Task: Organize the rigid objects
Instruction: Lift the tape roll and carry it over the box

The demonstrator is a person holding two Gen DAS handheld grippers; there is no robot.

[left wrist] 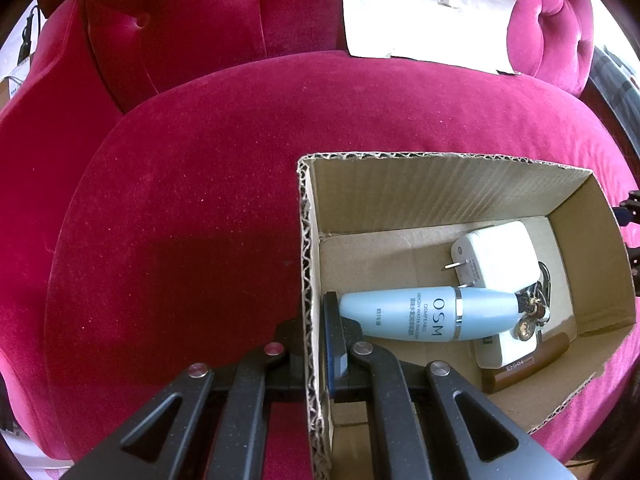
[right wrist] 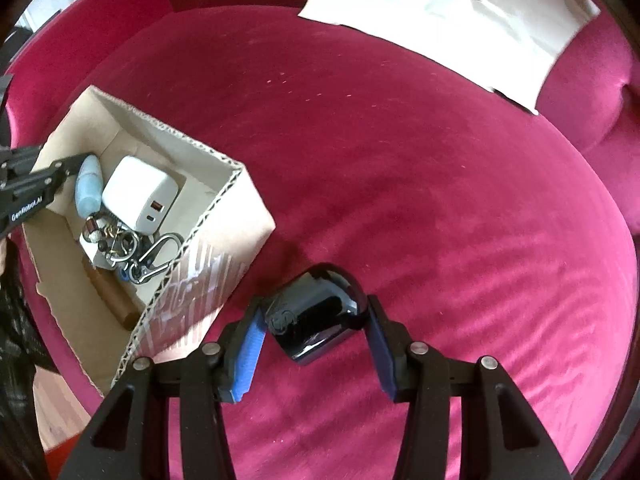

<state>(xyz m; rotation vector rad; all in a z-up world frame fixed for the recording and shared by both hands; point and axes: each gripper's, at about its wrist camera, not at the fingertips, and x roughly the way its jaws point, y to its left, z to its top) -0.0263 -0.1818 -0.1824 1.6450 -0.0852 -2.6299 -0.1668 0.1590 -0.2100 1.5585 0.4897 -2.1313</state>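
Right gripper [right wrist: 316,344] straddles the glossy black object [right wrist: 316,314] on the pink velvet cushion [right wrist: 440,240]; jaws are wide, blue pads [right wrist: 249,354] on either side. Left pad is at or near the object's flank, right pad close; contact cannot be confirmed. Step in hand, as judged: close on the black object and carry it to the cardboard box [right wrist: 240,204] at left. To do it well, centre the object between the pads before closing. The shell is rounded and shiny, so it likely slips if pinched off-centre; grip the flatter sides, low.

Left gripper [left wrist: 316,344] has its jaws narrow, clamped on the box's left wall [left wrist: 306,280], one finger inside and one outside, steadying it. Inside the box lie a blue OSM bottle [left wrist: 428,314], a white charger [left wrist: 496,258], a key bunch with carabiner [right wrist: 132,248] and a brown tube [left wrist: 524,368].

Room: the cushion between object and box is bare, a short open path. The box's near corner and raw corrugated rim stand up, so the load must rise over them. Free floor in the box is scarce, mostly at the near end. White paper [right wrist: 460,20] lies well apart.
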